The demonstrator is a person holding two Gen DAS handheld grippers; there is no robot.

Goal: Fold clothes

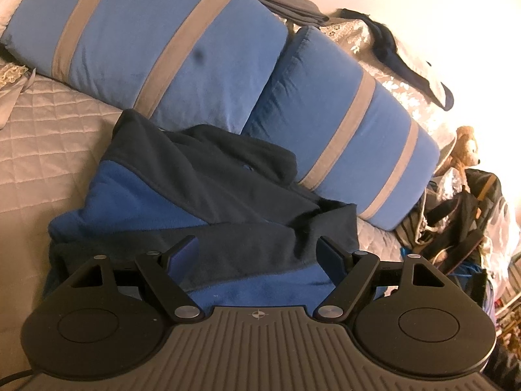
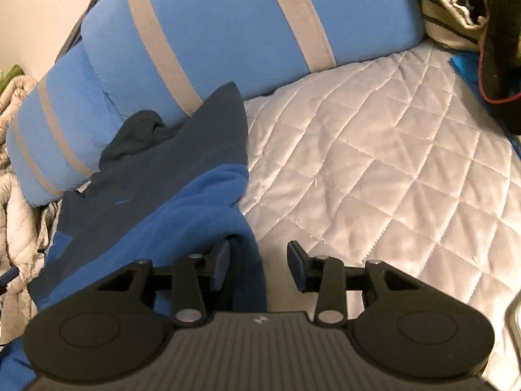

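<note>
A fleece garment (image 1: 202, 189) in navy and bright blue lies crumpled on the quilted bed cover, its far edge against the blue pillows. My left gripper (image 1: 259, 251) hovers low over its near part, open wide, with both fingers spread above the navy and blue cloth. In the right wrist view the same fleece (image 2: 156, 195) fills the left half. My right gripper (image 2: 259, 262) is open at the garment's right edge. Its left finger (image 2: 221, 260) is partly tucked against the blue fold, while the right finger (image 2: 297, 262) sits over bare quilt.
Two blue pillows with grey stripes (image 1: 156, 42) (image 1: 345, 143) lean behind the fleece. The pale quilted cover (image 2: 390, 179) stretches right. Bags, a plush toy (image 1: 465, 146) and dark clutter (image 1: 456, 221) crowd the bed's right end. Folded dark clothes (image 1: 286, 3) lie behind the pillows.
</note>
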